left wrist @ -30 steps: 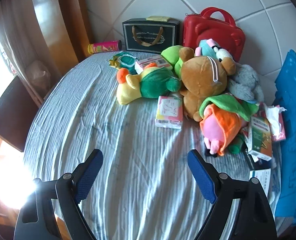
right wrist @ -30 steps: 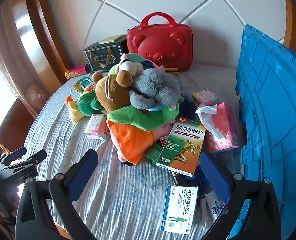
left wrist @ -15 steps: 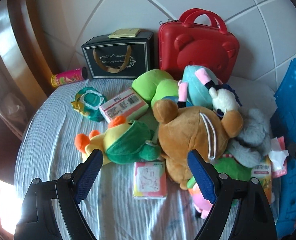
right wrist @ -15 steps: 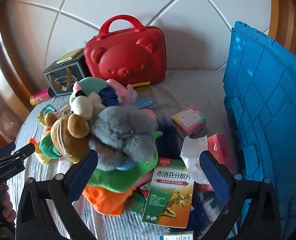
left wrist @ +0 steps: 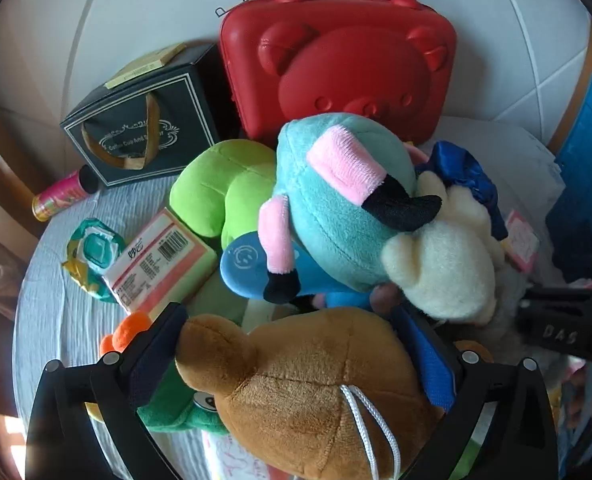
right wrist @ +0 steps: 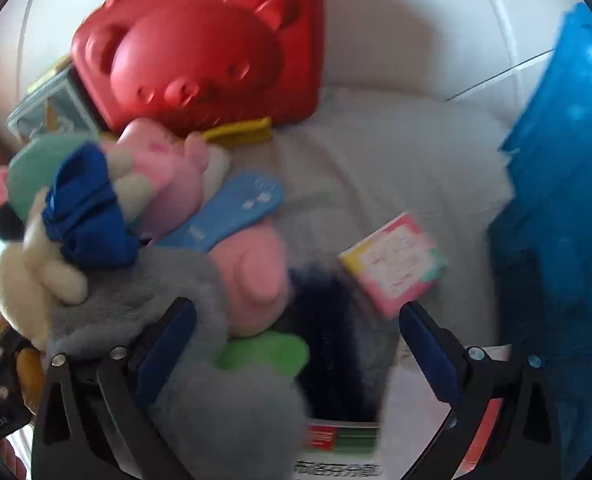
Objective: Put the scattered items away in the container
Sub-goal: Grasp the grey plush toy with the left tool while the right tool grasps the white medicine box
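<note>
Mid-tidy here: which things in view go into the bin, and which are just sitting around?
Job: brown bear between the left gripper fingers, teal plush, grey plush, pink packet, blue bin.
Lying about: red case, black box, pink can.

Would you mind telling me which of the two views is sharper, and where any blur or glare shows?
Left wrist view: sharp, brown bear crisp between the open left claw, fisheye bending the edges. Right wrist view: motion-blurred throughout, red case smeared, blue crate soft with glare spots.
</note>
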The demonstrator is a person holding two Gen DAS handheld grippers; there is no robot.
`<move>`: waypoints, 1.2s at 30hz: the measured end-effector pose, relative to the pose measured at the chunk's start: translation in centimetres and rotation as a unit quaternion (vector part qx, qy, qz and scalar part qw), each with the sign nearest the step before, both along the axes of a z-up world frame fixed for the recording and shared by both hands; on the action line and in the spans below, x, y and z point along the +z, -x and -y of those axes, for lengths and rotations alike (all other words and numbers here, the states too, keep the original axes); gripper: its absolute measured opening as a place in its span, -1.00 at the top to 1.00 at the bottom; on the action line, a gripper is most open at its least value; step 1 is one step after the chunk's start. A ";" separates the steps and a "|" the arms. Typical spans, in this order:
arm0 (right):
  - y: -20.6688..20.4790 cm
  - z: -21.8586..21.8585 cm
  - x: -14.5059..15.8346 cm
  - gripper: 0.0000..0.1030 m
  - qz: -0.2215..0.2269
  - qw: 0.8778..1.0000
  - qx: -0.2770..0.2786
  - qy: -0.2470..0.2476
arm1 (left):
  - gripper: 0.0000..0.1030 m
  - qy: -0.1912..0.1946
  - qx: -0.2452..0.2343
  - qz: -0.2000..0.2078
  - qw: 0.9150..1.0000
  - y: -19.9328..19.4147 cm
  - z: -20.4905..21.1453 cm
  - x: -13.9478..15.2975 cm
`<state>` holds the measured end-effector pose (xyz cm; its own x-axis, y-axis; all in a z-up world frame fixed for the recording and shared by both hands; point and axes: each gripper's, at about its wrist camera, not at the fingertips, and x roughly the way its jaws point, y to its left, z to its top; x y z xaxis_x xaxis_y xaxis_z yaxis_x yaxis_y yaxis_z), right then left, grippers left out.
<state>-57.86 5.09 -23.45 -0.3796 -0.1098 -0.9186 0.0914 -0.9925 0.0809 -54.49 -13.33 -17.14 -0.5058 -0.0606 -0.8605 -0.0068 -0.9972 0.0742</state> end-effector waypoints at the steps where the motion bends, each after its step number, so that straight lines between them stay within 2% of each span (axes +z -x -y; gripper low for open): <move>1: -0.4 0.7 -0.1 -1.00 -0.002 1.000 0.008 0.012 | -1.00 -0.006 0.001 0.000 1.000 -0.5 0.6 0.1; 3: -1.7 2.3 0.4 -1.00 -0.010 1.000 0.025 0.004 | -0.99 -0.018 0.003 0.001 1.000 -1.6 1.8 0.4; 7: -5.3 4.3 0.2 -1.00 0.015 0.998 0.048 0.022 | -0.98 -0.011 0.017 -0.004 1.000 -7.3 4.9 0.8; 10: -9.2 6.3 0.1 -1.00 0.013 0.997 0.070 0.029 | -0.98 -0.005 0.028 -0.007 1.000 -11.5 7.2 1.2; 16: -15.8 10.9 1.9 -1.00 -0.024 0.994 0.110 0.003 | -0.98 0.043 0.065 0.026 0.997 -19.5 12.4 -1.3; 18: -17.9 12.0 2.4 -1.00 -0.026 0.992 0.120 -0.002 | -0.98 0.054 0.082 0.039 0.994 -21.3 13.8 -2.2; 20: -20.0 12.4 1.9 -1.00 -0.006 0.992 0.125 0.010 | -0.98 0.069 0.102 0.052 0.991 -22.8 15.2 -3.1; 22: -22.0 12.5 0.7 -1.00 0.014 0.992 0.123 0.025 | -0.97 0.065 0.110 0.064 0.990 -24.0 16.3 -3.7; 25: -24.0 11.2 0.6 -1.00 0.006 0.996 0.083 0.020 | -0.94 0.036 0.103 0.048 0.993 -25.8 16.8 -2.9; 28: -24.9 9.0 1.9 -1.00 -0.009 0.998 0.048 0.041 | -0.94 0.009 0.079 0.017 0.997 -26.6 15.3 -1.0; 33: -25.0 5.6 5.1 -1.00 -0.054 0.998 -0.001 0.044 | -0.94 -0.005 0.050 -0.012 0.999 -25.0 10.9 0.9; 35: -24.0 4.6 6.4 -1.00 -0.078 0.996 -0.011 0.041 | -0.94 0.003 0.054 -0.024 0.998 -23.2 9.7 1.5; 36: -23.5 4.0 7.1 -1.00 -0.095 0.995 -0.016 0.039 | -0.94 0.011 0.056 -0.018 0.998 -22.2 9.4 0.9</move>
<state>-34.40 1.11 -16.34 -0.5494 -0.1629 -0.8195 0.0804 -0.9866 0.1421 -32.31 -22.69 -16.24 -0.5247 -0.1365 -0.8403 0.1079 -0.9898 0.0934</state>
